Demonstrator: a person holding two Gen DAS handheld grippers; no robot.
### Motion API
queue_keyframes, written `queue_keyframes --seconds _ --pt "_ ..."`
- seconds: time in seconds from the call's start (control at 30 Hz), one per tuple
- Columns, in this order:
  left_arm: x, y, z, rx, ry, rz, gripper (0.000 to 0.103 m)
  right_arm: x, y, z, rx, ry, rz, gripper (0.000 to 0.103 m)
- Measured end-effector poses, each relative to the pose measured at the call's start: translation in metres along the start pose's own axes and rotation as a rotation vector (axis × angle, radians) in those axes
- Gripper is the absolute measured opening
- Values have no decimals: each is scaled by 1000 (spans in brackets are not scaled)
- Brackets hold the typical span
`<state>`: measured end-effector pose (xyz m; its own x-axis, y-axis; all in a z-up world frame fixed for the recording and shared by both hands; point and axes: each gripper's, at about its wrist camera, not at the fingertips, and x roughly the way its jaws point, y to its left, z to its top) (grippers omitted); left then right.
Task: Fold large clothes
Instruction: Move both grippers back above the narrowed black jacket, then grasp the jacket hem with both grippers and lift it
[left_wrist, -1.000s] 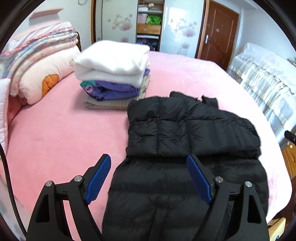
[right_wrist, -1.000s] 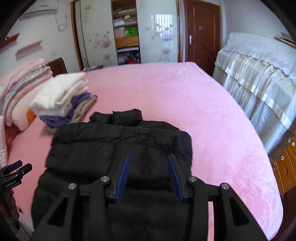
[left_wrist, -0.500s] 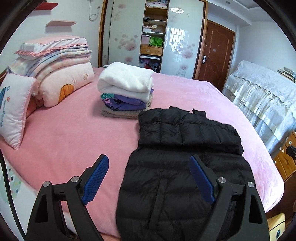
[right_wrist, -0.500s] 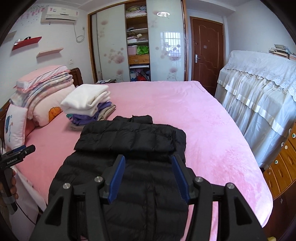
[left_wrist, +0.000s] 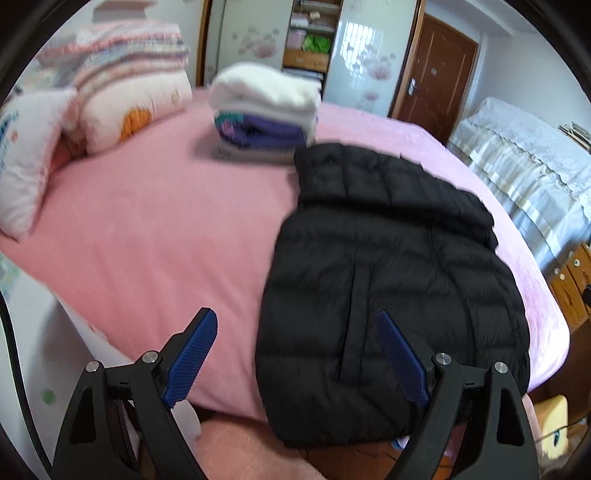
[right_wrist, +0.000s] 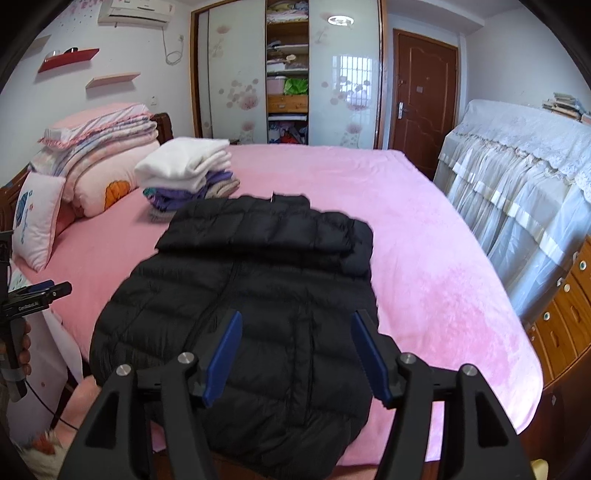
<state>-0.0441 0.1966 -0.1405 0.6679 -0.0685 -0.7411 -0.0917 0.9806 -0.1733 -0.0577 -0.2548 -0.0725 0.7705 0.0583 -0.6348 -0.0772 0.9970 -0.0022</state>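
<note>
So going left to right across the room: the folded quilts and pillows (right_wrist: 92, 162) were stacked at the far left of the pink bed (right_wrist: 424, 240), then a pile of already folded clothes (right_wrist: 188, 173) with a white one on top, and just beside that pile the black puffer jacket (right_wrist: 251, 295) lay flat on the bed, collar end far, hem hanging a bit over the near edge

The long axis of the jacket ran near to far, pretty much straight out from both claws. The top part looked already folded down over the body, so I'd guess the next fold takes the near hem up toward the collar

The left gripper (left_wrist: 299, 350) was wide open and held nothing, sitting off the jacket's left edge with one finger over bare pink blanket. The right gripper (right_wrist: 295, 354) was open too, also empty, hovering right above the near hem and about centred on the jacket

So the right one looked nearer to the hem, the left would need to slide right a bit first. Left view was blurry, fyi
</note>
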Motion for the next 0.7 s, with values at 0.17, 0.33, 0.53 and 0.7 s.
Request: queue_keyframes --seconds 0.17,0.33,0.53,0.7 --pt "29 26 -32 -48 92 -23 87 17 -8 -30 22 78 8 63" --pt "47 44 -56 -91 147 -55 87 26 -19 -52 39 130 -3 63" --pt "62 41 -68 -53 186 -98 87 38 -36 -73 78 191 7 63" --pt "73 31 -71 -11 204 -134 87 52 -44 -93 101 261 10 63"
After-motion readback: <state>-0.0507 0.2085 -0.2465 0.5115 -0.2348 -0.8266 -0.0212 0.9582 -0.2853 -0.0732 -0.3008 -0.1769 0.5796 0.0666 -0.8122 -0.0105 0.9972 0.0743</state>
